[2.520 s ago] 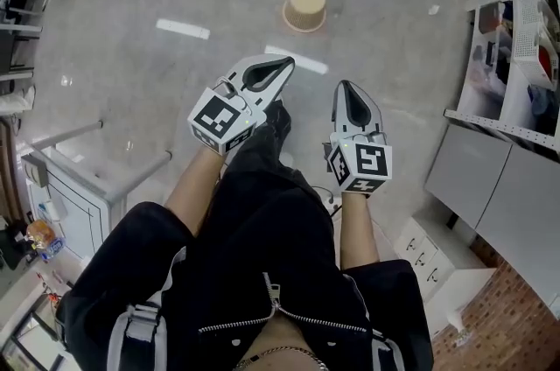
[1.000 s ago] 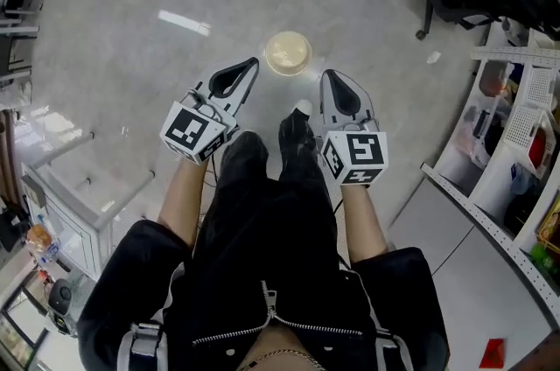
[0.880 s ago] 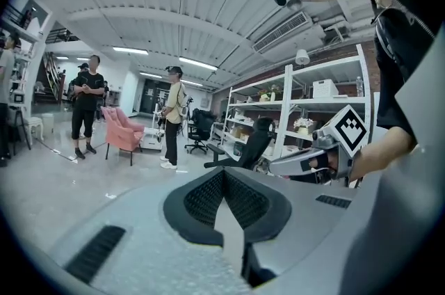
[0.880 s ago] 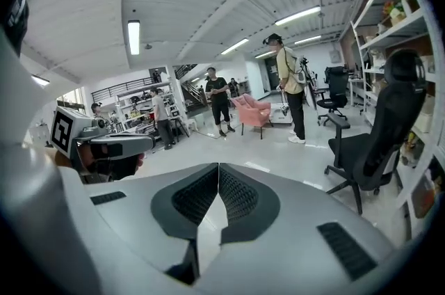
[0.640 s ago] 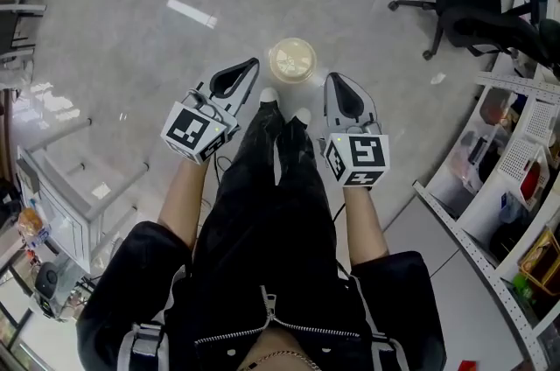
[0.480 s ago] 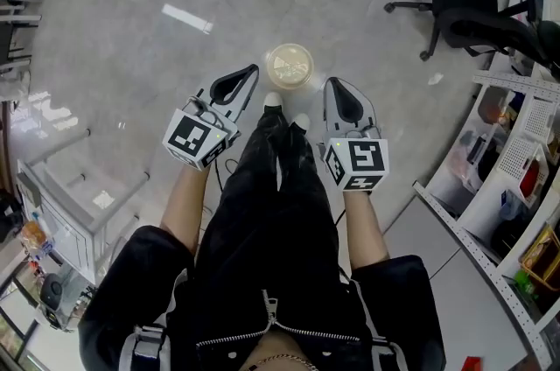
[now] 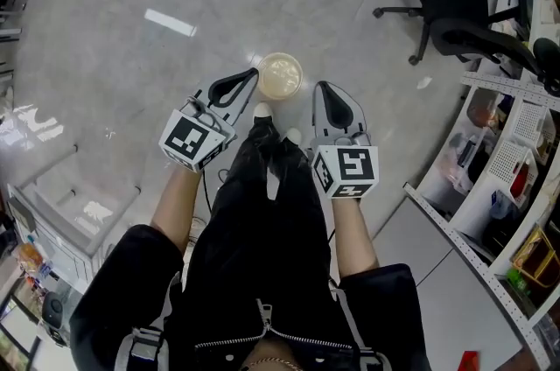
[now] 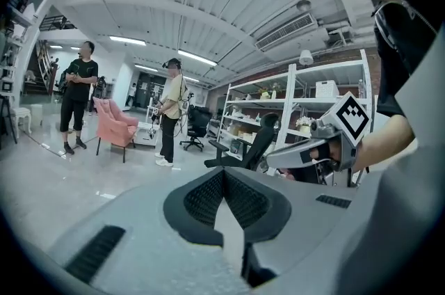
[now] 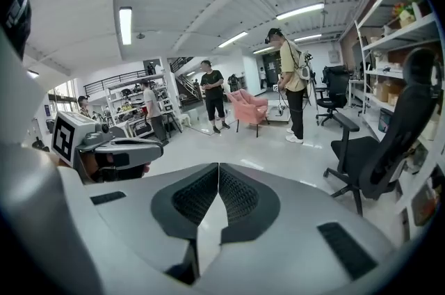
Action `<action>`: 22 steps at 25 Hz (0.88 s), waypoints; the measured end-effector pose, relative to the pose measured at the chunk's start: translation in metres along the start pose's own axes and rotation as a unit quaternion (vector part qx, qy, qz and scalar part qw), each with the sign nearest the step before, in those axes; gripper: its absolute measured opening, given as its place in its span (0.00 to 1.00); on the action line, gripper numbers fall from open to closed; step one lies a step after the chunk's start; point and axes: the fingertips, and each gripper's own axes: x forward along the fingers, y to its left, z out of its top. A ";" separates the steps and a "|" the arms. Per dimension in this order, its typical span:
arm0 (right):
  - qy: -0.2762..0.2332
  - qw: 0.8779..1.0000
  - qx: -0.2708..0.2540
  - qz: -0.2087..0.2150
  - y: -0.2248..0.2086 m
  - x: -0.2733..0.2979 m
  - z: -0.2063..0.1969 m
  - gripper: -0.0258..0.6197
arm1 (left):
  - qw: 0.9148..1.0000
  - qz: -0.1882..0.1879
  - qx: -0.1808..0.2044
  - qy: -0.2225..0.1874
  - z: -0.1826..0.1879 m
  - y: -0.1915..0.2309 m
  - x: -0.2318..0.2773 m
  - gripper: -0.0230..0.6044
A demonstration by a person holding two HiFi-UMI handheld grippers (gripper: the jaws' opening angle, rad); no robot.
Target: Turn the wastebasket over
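Flanking the cream wastebasket (image 7: 279, 75) on the floor (image 7: 114, 89) with left gripper (image 7: 252, 73) and right gripper (image 7: 320, 87), both clamped shut on nothing. Probably needing opening, then lowering toward its rim. Finding it only in the head view; gripper views looking across the room, catching a pink armchair (image 8: 115, 125) instead.

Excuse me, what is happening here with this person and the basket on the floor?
A person stands over a beige wastebasket on the floor, one gripper in each hand. The left gripper and the right gripper are both shut and empty. Neither holds the wastebasket yet.
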 end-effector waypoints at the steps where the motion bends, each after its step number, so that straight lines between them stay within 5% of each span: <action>1: -0.001 1.000 -0.003 0.001 0.000 0.006 0.000 0.06 | 1.000 -0.006 0.008 -0.001 -0.002 0.003 0.004 0.05; 10: -0.006 0.999 -0.030 0.018 -0.012 0.041 -0.009 0.06 | 1.000 0.019 0.003 0.006 -0.027 0.022 0.010 0.05; 22: -0.016 0.997 -0.055 0.043 -0.033 0.065 -0.138 0.06 | 0.999 0.021 0.039 -0.013 -0.143 0.016 0.031 0.05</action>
